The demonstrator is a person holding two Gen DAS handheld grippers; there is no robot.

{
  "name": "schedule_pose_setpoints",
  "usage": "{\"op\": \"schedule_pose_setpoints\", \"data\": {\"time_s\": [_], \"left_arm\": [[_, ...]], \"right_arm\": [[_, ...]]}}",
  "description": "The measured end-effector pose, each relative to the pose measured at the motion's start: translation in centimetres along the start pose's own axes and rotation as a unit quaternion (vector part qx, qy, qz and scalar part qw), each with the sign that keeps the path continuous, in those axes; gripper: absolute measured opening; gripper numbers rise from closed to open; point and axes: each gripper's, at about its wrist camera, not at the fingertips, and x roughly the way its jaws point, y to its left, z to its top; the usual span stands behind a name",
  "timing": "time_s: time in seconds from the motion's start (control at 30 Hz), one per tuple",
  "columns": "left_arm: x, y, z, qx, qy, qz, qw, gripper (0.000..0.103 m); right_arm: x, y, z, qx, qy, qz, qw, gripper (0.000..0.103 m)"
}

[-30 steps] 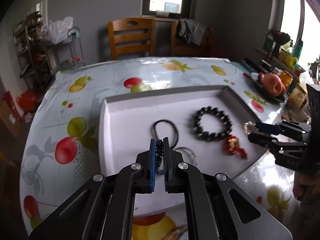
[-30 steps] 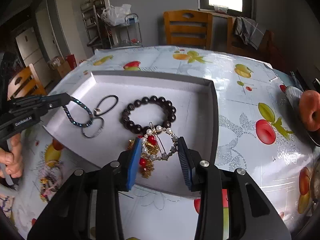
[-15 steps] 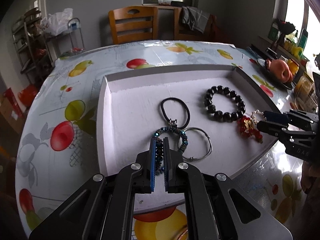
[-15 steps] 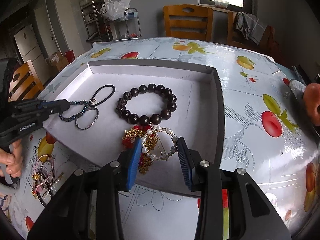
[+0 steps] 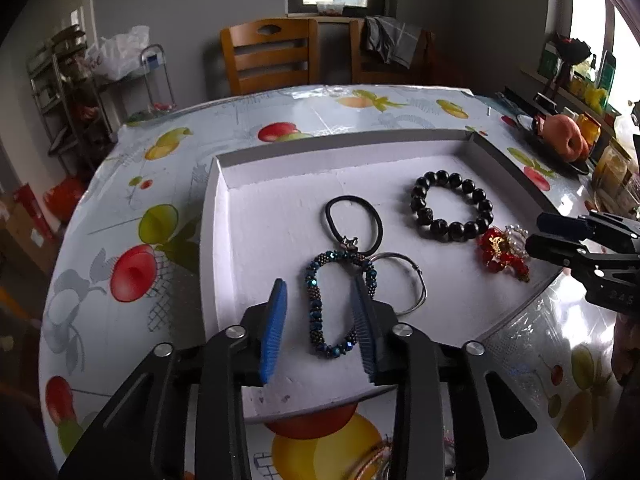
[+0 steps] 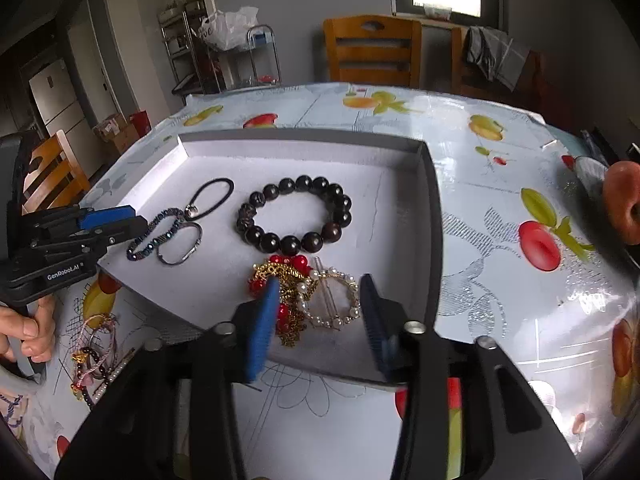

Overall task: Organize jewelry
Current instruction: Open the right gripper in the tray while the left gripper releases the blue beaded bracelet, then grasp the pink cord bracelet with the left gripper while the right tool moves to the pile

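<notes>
Left gripper [image 6: 132,224] reads "GenRobot.AI", fingers apart; right gripper [image 6: 320,312] fingers apparently apart.

Home dining room: fruit-print tablecloth [image 5: 132,216], wooden chairs [image 5: 268,56], fridge [image 6: 56,96].

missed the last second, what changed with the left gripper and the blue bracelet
The left gripper opened and let go of the blue beaded bracelet, which now lies flat in the white tray. The right gripper stays open over the pearl bracelet; the dark bead bracelet did not move.
</notes>
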Motion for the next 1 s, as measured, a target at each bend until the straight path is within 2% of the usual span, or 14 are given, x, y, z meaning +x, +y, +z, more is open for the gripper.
{"op": "schedule_pose_setpoints", "data": {"time_s": [0.1,0.23,0.27,0.3,0.57,1.0], "left_arm": [[-1.2,0.0,-0.1,-0.002,-0.019,-0.001,0.9998,0.065],[-3.0,-0.3,-0.3,0.002,-0.038,-0.002,0.9993,0.068],[-3.7,-0.4,-0.5,0.001,-0.044,-0.003,0.9990,0.076],[-4.3,-0.3,-0.7,0.001,-0.051,-0.004,0.9987,0.078],[-7.3,0.0,-3.4,-0.012,-0.059,-0.018,0.9980,0.078],[-10.3,0.1,-9.1,-0.023,-0.059,-0.032,0.9975,0.078]], "right_arm": [[-1.1,0.2,-0.1,-0.001,-0.013,-0.002,1.000,0.047],[-2.6,0.6,-0.4,-0.001,-0.029,0.002,1.000,0.049],[-3.0,0.8,-0.6,-0.001,-0.034,0.003,0.999,0.050],[-3.4,1.0,-0.7,-0.001,-0.038,0.004,0.999,0.052],[-5.8,3.2,-2.6,-0.017,-0.052,0.023,0.998,0.053],[-5.5,7.4,-6.3,-0.040,-0.017,0.067,0.997,0.054]]}}
